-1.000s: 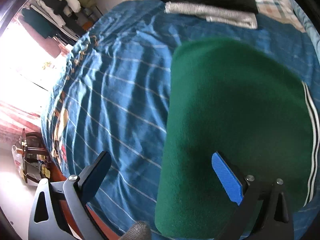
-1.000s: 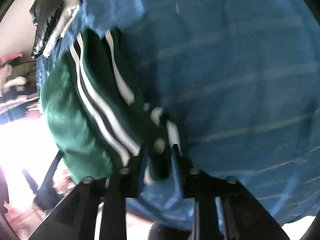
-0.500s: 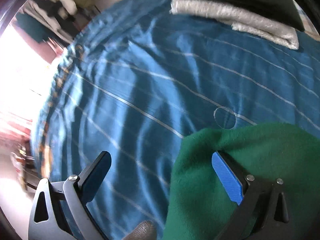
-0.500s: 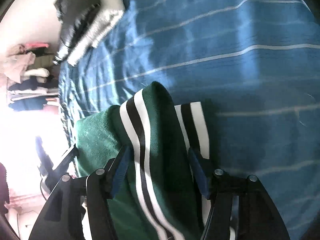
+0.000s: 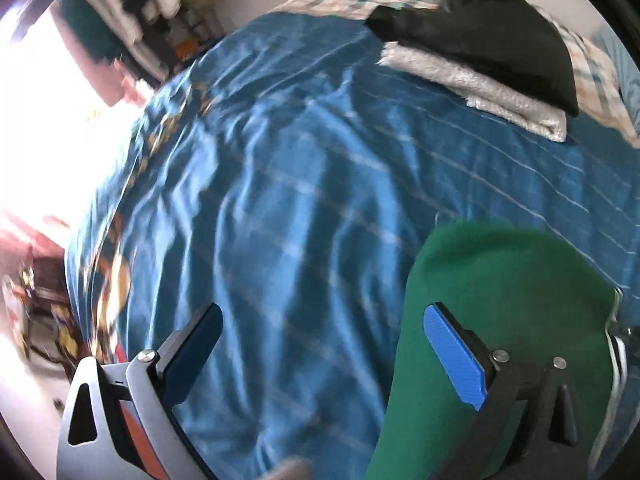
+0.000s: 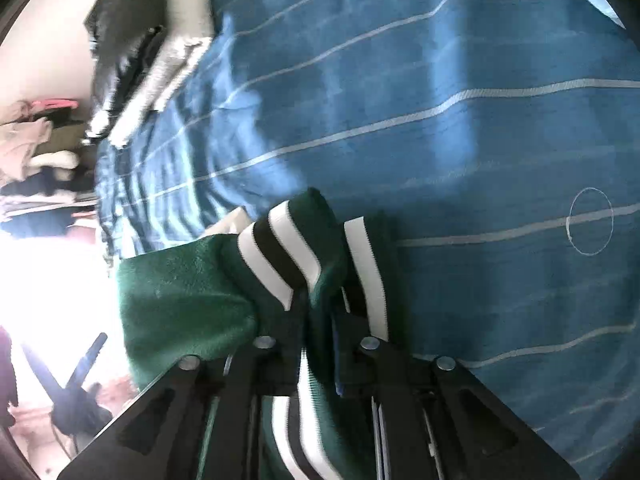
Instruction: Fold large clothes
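A green fleece garment [image 5: 500,320] with white and black stripes along one edge is lying on a bed covered by a blue bedspread [image 5: 280,200] with thin pale lines. The right claw [image 6: 320,320] has just been closing and is now pinching a bunched fold of the garment's striped edge [image 6: 280,256] between its narrow jaws, close above the bedspread. The left claw [image 5: 324,344] is hovering with its jaws standing wide apart and gripping nothing; one blue pad [image 5: 452,356] is sitting over the plain green cloth, the other over bare bedspread. Farther up the bed, a folded black garment [image 5: 492,36] is resting on a folded pale grey one [image 5: 480,88], well apart from the green garment.
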The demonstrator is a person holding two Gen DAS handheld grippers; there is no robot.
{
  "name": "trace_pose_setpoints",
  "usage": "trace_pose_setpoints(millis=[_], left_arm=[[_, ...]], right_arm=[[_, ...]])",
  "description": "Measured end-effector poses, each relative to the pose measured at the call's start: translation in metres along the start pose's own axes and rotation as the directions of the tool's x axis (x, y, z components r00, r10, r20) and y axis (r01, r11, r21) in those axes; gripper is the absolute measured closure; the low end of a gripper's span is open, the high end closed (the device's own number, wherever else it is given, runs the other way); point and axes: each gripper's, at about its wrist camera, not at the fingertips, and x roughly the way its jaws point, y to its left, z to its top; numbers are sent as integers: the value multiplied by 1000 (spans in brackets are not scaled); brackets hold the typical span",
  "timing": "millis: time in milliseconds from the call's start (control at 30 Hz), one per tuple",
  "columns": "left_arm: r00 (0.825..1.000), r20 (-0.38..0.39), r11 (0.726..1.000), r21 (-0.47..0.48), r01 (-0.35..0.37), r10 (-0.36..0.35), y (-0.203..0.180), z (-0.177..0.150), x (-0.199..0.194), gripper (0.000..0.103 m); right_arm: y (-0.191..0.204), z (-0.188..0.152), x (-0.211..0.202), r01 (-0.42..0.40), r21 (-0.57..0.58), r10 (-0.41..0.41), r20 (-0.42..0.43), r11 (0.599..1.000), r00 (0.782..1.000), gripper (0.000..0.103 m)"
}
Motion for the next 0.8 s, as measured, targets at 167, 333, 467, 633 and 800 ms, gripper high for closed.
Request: trace_pose_setpoints(millis=[167,333,467,633,800], left_arm=[[972,-106,975,-100,198,-208,21,-45,6,0],[896,-155,904,-181,388,-416,11,-66,37,0],[814,-171,829,-192,525,-555,-9,-65,58,0],[787,-210,814,-124,567,-580,-31,-56,65,0],[798,-245,827,-36,561,-551,-42,-53,65,0]], right_arm=[[-18,-18,-36,-22,-38,22,-10,999,1000,16],[-39,-41,0,-120,-92,103,-169,988,980,11],[-57,-47,48,-273,29,271,-262,962,926,2],[-44,-50,60,-325,36,323,-248,945,913,11],[-27,-64,58,-311,91,324,-205,946,924,57]])
